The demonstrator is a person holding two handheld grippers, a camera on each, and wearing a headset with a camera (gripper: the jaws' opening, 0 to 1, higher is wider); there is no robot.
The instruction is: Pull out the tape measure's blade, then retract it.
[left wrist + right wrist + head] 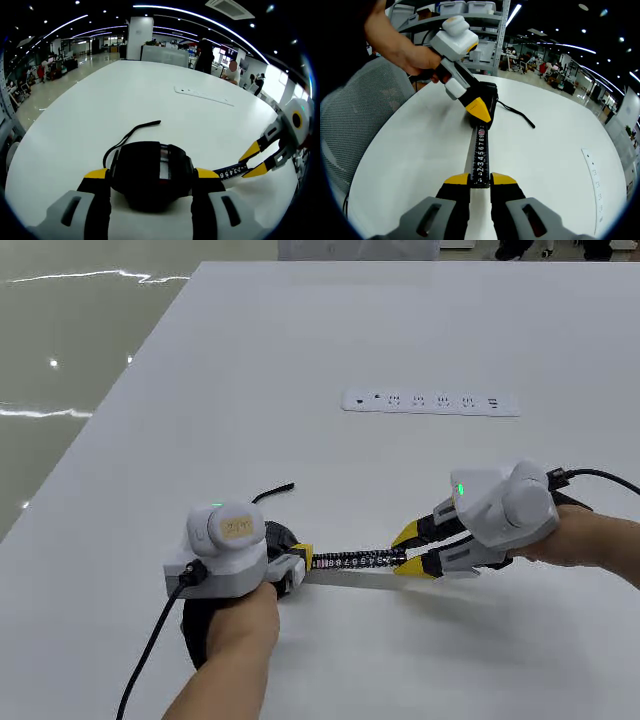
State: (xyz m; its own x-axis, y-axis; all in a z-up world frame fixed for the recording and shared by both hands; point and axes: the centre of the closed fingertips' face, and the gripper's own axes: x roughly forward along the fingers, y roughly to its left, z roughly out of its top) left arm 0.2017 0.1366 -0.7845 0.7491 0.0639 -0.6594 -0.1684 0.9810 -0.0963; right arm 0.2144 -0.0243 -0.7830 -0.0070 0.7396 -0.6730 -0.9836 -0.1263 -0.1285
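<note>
Head view of a white workbench with a person holding a gripper in each hand. At about 7 o'clock, the left gripper clamped its two yellow-tipped jaws against the sides of a black tape measure case resting on the table, its black wrist strap trailing towards 12 o'clock. At about 4 o'clock, the right gripper pinched the free end of the blade between its jaws. A short stretch of blade ran level between the two grippers, just above the table, pointing towards 3 o'clock from the case. The pull-out looked begun but barely extended; further drawing and the whole retraction appeared left to do. In the right gripper view, white numerals 2 to 9 read along the dark blade. No brand name was legible on the case. A white power strip lay well apart at 1 o'clock
</note>
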